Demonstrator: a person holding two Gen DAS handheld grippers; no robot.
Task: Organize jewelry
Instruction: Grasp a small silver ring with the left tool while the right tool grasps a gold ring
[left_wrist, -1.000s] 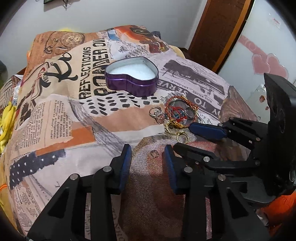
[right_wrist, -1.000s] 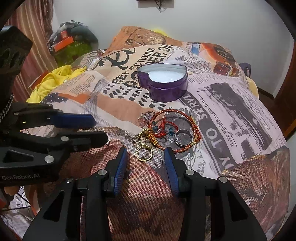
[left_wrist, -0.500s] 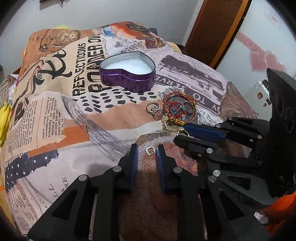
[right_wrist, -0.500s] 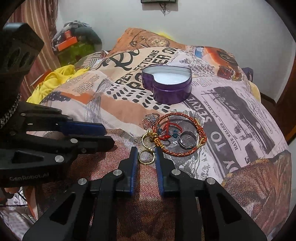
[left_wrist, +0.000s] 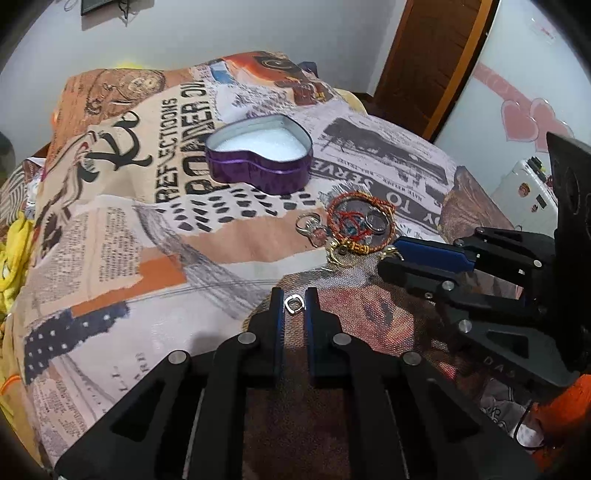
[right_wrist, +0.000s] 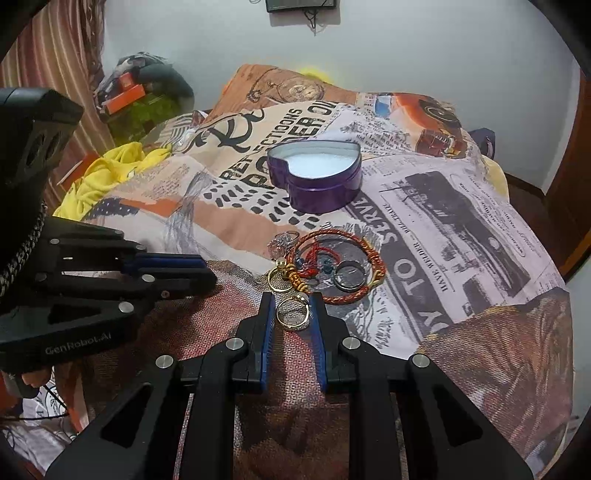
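A heart-shaped purple tin (left_wrist: 260, 162) with a white padded lining sits open on the printed bedspread (left_wrist: 110, 236). The left gripper (left_wrist: 294, 305) has its fingers narrowed around a small silver ring (left_wrist: 294, 305). The right gripper (right_wrist: 293, 313) brackets a gold ring (right_wrist: 293, 313) (contact unclear), beside a braided red bracelet (right_wrist: 334, 264).

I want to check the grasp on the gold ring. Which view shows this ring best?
The right wrist view. There the gold ring lies whole between the fingertips of the right gripper, near the camera. In the left wrist view the right gripper covers most of it; only a small gold part shows.
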